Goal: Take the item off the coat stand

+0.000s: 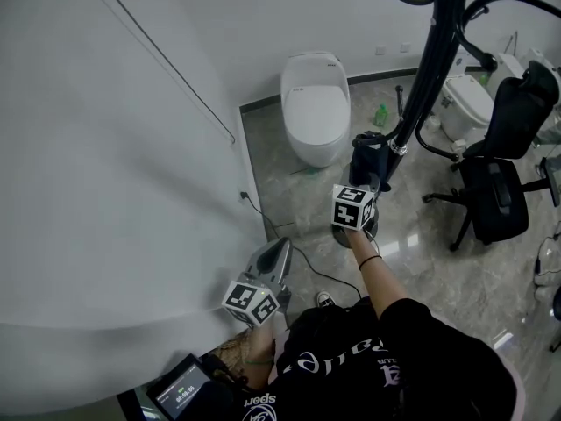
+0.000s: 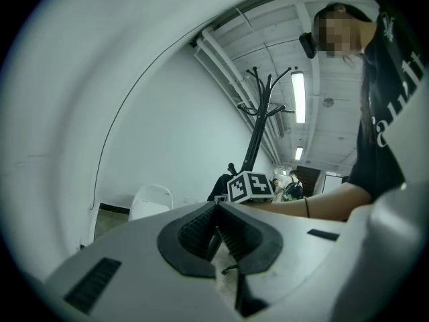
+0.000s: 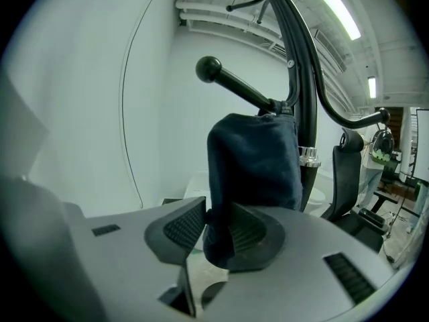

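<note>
A black coat stand (image 1: 429,60) rises at the right of the head view. A dark blue cloth item (image 3: 255,159) hangs low on its pole (image 3: 301,79), under a ball-tipped peg (image 3: 209,68). In the head view the cloth item (image 1: 368,147) sits just beyond my right gripper (image 1: 368,178). My right gripper (image 3: 214,213) has its jaws closed on the cloth's lower left edge, with the fabric filling the gap between the pads. My left gripper (image 1: 282,244) is held low by the white wall, away from the stand. The left gripper (image 2: 216,210) is shut with nothing in it.
A white toilet (image 1: 314,108) stands behind the stand, a second one (image 1: 469,99) at the far right. A black office chair (image 1: 504,174) is right of the stand's base. A curved white wall (image 1: 105,191) fills the left. A cable (image 1: 307,257) lies on the marble floor.
</note>
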`<state>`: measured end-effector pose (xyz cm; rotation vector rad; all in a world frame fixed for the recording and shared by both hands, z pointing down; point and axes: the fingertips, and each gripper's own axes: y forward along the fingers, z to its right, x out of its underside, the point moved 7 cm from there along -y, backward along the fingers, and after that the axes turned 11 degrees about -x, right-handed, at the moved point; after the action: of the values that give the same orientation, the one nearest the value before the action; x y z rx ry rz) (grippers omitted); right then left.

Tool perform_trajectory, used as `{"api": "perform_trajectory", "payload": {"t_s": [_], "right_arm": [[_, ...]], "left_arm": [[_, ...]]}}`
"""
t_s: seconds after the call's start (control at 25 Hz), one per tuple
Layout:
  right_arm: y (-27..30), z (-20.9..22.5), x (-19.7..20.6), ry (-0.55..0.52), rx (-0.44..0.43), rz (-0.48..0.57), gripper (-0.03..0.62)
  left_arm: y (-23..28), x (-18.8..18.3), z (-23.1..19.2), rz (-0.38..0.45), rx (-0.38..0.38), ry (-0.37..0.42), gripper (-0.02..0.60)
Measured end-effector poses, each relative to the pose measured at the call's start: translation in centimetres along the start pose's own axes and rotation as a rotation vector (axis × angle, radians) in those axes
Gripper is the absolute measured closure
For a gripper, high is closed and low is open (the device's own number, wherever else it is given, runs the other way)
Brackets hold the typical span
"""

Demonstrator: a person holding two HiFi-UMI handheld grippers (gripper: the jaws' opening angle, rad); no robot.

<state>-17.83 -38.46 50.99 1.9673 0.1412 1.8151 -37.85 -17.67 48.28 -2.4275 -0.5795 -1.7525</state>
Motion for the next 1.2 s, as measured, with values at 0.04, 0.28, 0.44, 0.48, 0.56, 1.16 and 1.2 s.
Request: {"api": "perform_trajectory", "payload": {"t_s": [0.04,0.28,0.44,0.48,0.56,1.16,1.2], "right_arm": [[-0.1,0.1,0.0,-0.002,-0.016,0.007,0.494],[-2.4,-0.3,-0.8,-0.205,-0.121,0.093,0.531],[-4.8,-1.6,-2.1,-0.289,-0.222,0.151,0.533],[-5.3,-2.0,-2.5,-0.303,-0.249,0.163,0.533],[-6.0,-2.7,-3.3,-0.320,-0.304,0.184,0.533],[-10.0,-7.8,-6.0,-0.475,-0.599,0.259,0.533],[-10.3,-7.8,-5.7,-0.473,-0.620,0.252,0.533]], "left_arm": [[0.1,0.0,0.0,-0.001,0.002,0.000,0.578],[0.8,0.4,0.1,-0.015,0.002,-0.005,0.578],[1.0,0.5,0.8,-0.032,0.004,-0.011,0.578],[1.1,0.5,1.0,-0.033,0.002,-0.016,0.578],[1.3,0.7,1.2,-0.030,0.003,-0.018,0.578],[0.0,1.4,0.7,-0.010,-0.063,-0.041,0.578],[-0.1,1.3,0.8,-0.005,-0.071,-0.044,0.578]]}}
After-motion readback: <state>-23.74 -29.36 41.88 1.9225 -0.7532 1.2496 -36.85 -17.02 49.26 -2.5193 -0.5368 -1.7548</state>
